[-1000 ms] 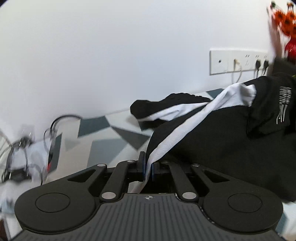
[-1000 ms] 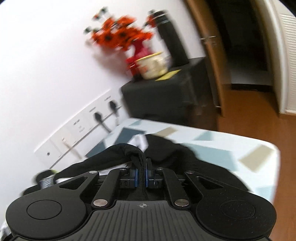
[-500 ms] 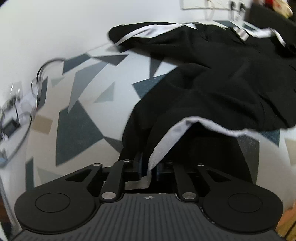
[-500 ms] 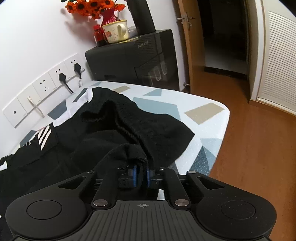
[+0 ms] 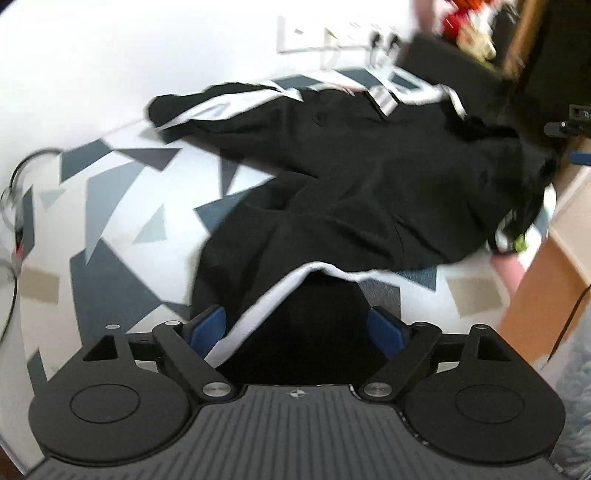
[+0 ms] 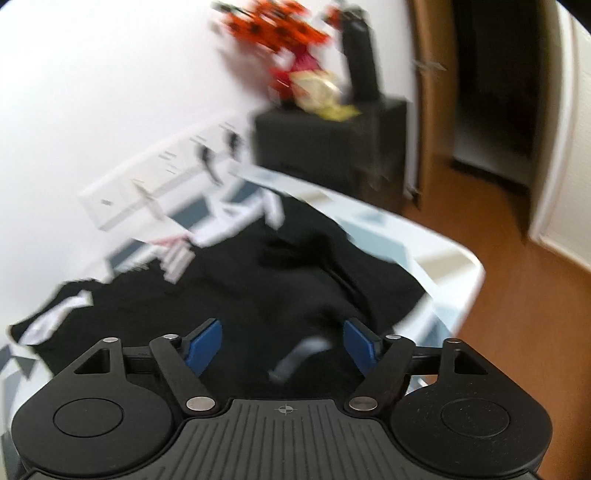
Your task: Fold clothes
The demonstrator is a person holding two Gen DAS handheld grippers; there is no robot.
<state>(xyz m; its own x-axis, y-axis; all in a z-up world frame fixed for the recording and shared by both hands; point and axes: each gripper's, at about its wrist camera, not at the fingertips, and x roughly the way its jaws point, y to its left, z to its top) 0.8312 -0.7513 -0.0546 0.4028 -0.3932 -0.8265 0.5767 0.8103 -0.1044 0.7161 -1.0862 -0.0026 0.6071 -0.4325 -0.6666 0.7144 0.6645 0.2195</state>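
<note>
1. Both grippers have let go since the earlier frames: each then pinched a fold of the black garment (image 5: 369, 192), and their jaws have just been opening.
2. Left gripper (image 5: 297, 326): released, blue pads (image 5: 207, 326) spread wide. A white-edged hem (image 5: 273, 299) of the garment lies between them, with no pad pressing on it.
3. Garment: spread in a crumpled heap across the table (image 5: 110, 206), which wears a white cloth with grey triangles. White stripes run along its far edge near the wall sockets (image 5: 332, 33).
4. Right gripper (image 6: 282, 347): released, pads apart over the garment (image 6: 258, 295); black cloth lies under the gap, ungripped.
5. Far right, beyond the table end, a black cabinet (image 6: 332, 144) carries blurred orange flowers (image 6: 273, 26). This view is motion-blurred.
</note>
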